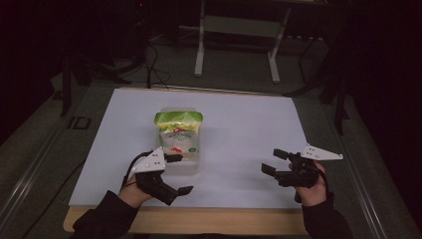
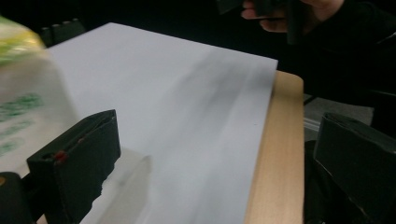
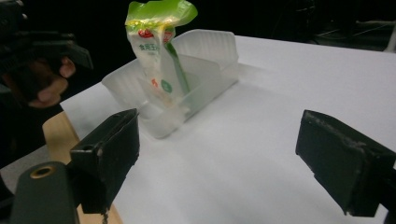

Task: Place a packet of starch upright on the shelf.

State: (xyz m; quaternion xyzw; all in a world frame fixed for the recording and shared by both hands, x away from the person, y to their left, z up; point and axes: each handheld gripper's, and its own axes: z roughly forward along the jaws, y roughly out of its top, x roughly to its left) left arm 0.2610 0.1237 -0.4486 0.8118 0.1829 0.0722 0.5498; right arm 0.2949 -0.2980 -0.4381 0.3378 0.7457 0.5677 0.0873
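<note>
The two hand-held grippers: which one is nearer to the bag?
The left hand-held gripper: it is right beside the bag in its tray; the right one is well apart.

In the left gripper view the packet (image 2: pixel 18 84) is blurred and cut by the left edge. Its print is too small to read in the high view.

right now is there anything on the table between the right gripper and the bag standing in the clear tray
Nothing visible. In the right gripper view, bare white table cover runs from the open right gripper to the clear tray holding the bag. The left gripper sits at the tray's near end, off that line.
</note>
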